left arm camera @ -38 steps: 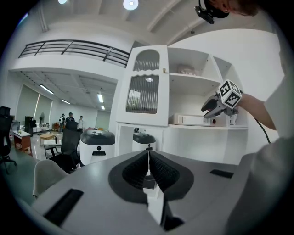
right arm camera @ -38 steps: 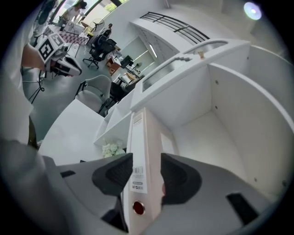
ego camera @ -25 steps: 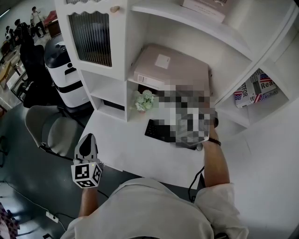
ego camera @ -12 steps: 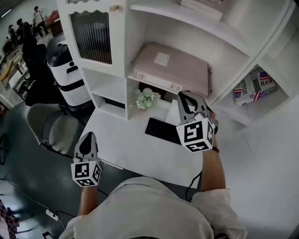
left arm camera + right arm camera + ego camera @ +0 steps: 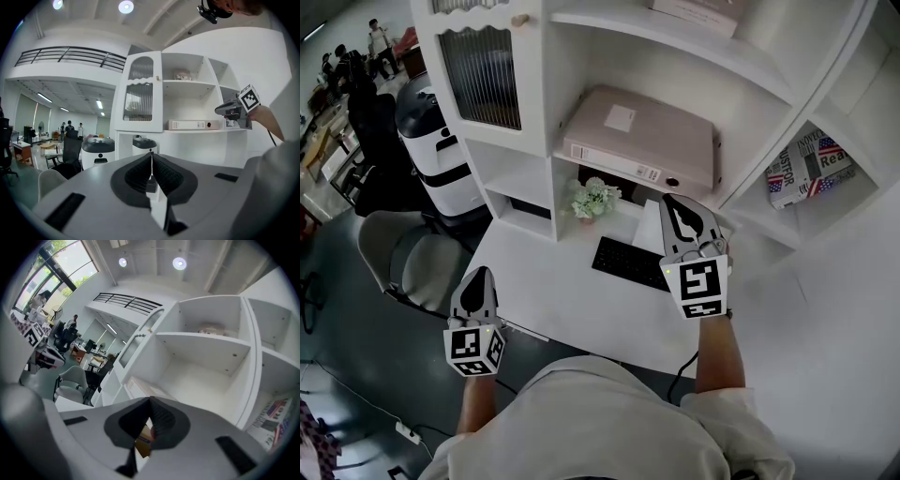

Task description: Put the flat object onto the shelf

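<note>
Binder (image 5: 642,141) lies on the shelf (image 5: 187,131); left tongs (image 5: 151,163) and right tongs (image 5: 151,414), pressed together, hold nothing; I'd just back away.

The black keyboard (image 5: 622,261) on the white counter (image 5: 553,291) has its right end hidden behind the right gripper (image 5: 675,202); the pale pink box (image 5: 698,13) on the top shelf (image 5: 656,44) is cut off by the picture's upper edge; the people (image 5: 373,36) far back are too small to tell; in the right gripper view, a small orange-brown thing (image 5: 143,442) below the closed fingers (image 5: 161,420) cannot be identified.
</note>
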A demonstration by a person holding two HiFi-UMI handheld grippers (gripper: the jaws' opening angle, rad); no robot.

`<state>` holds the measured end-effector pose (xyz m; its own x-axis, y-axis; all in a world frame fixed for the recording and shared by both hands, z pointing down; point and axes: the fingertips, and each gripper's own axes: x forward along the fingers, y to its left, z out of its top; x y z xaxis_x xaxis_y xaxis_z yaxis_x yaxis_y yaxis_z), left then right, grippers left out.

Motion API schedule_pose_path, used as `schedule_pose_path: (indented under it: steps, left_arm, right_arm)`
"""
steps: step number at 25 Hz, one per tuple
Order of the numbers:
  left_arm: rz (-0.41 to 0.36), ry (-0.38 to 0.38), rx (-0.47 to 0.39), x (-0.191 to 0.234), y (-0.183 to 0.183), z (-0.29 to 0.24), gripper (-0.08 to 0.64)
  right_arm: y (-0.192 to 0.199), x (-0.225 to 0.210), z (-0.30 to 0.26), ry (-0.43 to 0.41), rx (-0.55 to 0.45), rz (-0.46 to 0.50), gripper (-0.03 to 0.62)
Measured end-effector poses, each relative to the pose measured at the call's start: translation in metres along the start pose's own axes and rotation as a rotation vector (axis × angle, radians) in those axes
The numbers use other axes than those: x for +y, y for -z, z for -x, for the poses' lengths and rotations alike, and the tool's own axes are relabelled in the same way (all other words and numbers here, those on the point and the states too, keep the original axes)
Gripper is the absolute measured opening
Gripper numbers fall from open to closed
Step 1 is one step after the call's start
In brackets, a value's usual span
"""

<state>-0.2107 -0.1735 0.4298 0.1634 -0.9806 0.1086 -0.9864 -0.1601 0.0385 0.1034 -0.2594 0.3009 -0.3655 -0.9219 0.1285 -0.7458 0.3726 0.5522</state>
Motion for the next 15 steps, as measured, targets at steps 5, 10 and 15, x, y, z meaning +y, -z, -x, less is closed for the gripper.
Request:
schedule_pose_path:
  steps: [5,10,15]
  left_arm:
    - [-0.008,-0.004,-0.002,-0.001,-0.002,0.003,0.006]
    - [-0.012,-0.007,0.000,-0.004,-0.003,0.004,0.006]
    - [-0.017,-0.007,-0.003,-0.006,-0.005,0.005,0.006]
  right_arm:
    - [0.006,0.002,0.010,0.013,-0.045,-0.095,0.003]
    - [0.013,0.006,0.019,0.011,-0.082,-0.178,0.003]
    - [0.019,0.006,0.029,0.037,-0.122,-0.271,0.003]
